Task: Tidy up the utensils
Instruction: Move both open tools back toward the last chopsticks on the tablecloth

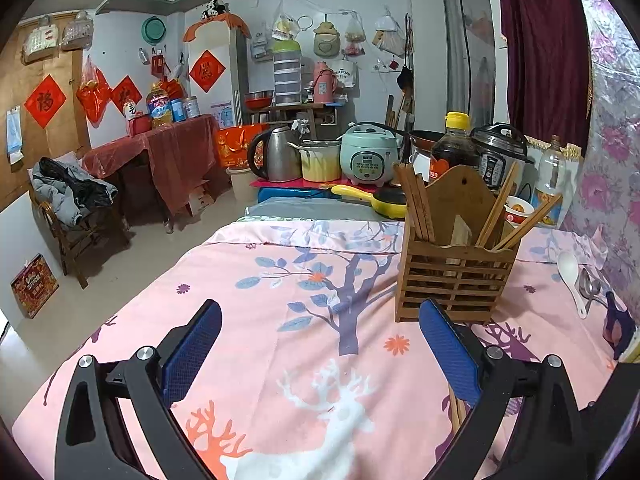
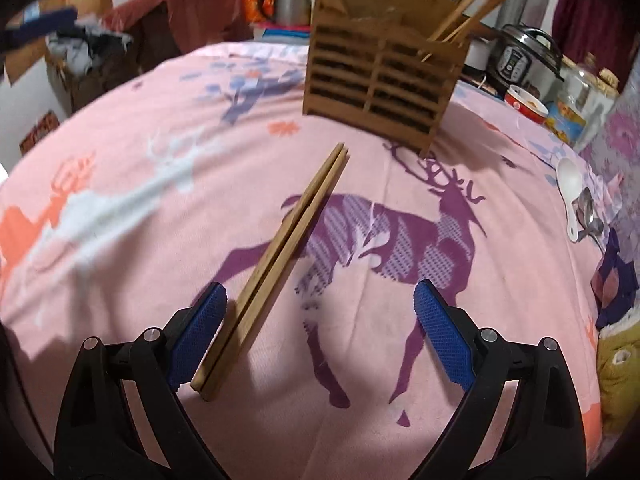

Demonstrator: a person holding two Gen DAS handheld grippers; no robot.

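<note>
I'm holding both grippers spread wide, left gripper (image 1: 320, 344) facing the wooden holder (image 1: 452, 268), right gripper (image 2: 318, 320) hovering over the chopstick pair (image 2: 280, 256) on the tablecloth (image 2: 140, 240).

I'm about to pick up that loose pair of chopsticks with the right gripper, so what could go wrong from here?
1. The chopsticks lie beside the left pad of the open right gripper, off centre; closing the jaws now may catch only one or push them apart.
2. The cloth is soft, so the jaws may snag it.
3. The wooden holder already has chopsticks leaning outward; dropping more in could knock them.
</note>
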